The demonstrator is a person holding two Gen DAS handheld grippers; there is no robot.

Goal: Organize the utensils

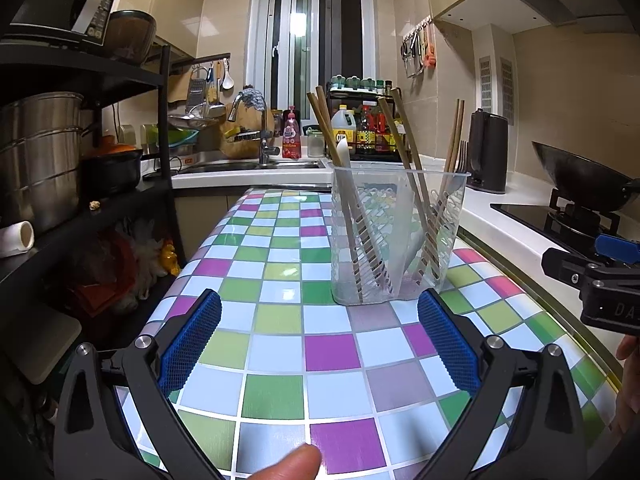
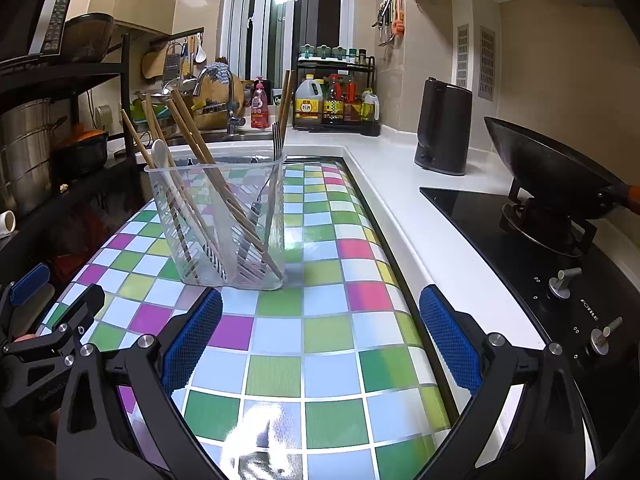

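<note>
A clear plastic utensil holder [image 1: 394,236] [image 2: 224,224] stands on the checkered table [image 1: 280,344] [image 2: 320,332]. It holds several wooden chopsticks [image 1: 324,120] [image 2: 188,124], a white spoon [image 1: 343,156] [image 2: 159,152] and a metal fork [image 1: 462,156] [image 2: 277,136]. My left gripper [image 1: 320,312] is open, empty, just short of the holder. My right gripper [image 2: 320,312] is open and empty too, near and to the right of the holder. In the left wrist view the right gripper's body [image 1: 600,280] shows at the right edge; in the right wrist view the left gripper's body [image 2: 48,332] shows at the left.
A white counter [image 2: 400,200] runs along the right with a black kettle [image 2: 442,128] [image 1: 488,152], a wok [image 2: 548,168] [image 1: 580,180] on a hob [image 2: 560,280]. Behind lie a sink with tap [image 1: 260,136], a condiment rack [image 2: 336,96] and a black shelf with pots [image 1: 40,160].
</note>
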